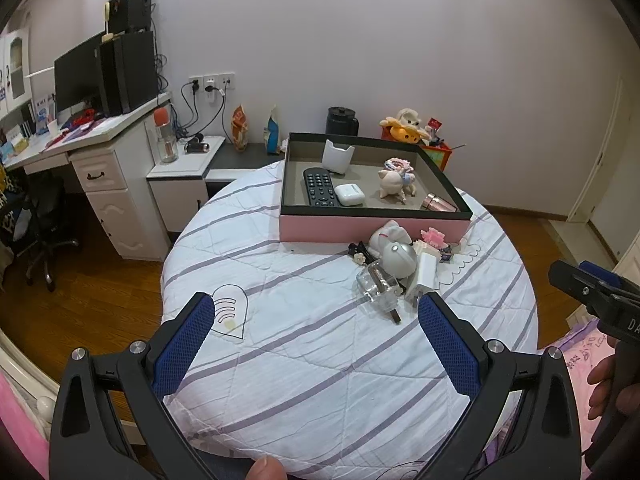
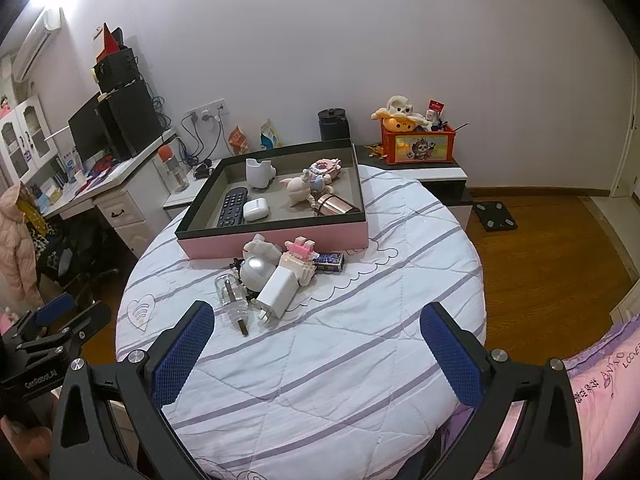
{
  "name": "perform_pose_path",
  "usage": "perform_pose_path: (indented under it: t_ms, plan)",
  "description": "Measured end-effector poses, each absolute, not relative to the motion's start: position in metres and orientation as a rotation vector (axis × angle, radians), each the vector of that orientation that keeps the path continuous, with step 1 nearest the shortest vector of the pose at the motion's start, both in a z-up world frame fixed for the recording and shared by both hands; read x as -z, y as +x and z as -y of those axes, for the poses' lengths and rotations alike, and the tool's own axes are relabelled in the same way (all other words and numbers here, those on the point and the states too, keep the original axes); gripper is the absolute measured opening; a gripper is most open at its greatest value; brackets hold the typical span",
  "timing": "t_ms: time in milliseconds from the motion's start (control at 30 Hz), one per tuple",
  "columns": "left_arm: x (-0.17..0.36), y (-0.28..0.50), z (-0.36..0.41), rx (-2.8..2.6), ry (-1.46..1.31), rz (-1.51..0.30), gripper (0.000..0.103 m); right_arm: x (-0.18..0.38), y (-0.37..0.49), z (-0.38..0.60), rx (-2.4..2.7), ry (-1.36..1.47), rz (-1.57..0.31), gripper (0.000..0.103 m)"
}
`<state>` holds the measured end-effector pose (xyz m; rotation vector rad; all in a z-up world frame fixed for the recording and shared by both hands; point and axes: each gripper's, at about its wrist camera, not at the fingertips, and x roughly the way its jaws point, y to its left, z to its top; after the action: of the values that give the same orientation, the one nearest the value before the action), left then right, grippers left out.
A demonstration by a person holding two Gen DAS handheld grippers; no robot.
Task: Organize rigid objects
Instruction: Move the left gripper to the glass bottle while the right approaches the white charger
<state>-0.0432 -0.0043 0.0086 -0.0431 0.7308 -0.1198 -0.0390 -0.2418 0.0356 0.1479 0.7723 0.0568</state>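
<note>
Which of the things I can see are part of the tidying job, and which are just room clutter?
Job:
pink box
remote, earbud case and pig figure, already inside it
white charger, clear bottle and silver ball, loose in front of it

Lying about:
orange toy crate
black canister
snack bags
water bottle

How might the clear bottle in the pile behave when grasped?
The clear bottle lies on its side, so it may roll. Its glossy surface looks slippery and possibly fragile. It touches the white charger, which may shift.
</note>
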Motion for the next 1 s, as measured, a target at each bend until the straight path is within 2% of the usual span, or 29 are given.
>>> perform_pose_path:
  t_ms: [633,1000]
  plan:
    - [-0.007,-0.038,0.005,0.113,-0.04,-0.737,0.103,-0.029,-0.031,0.239,-0.061,0.144,-0.791,0.103]
    - [0.037,0.003,0.024,0.118,-0.011,-0.837,0.103,0.015,0.004,0.237,-0.07,0.157,-0.892,0.103]
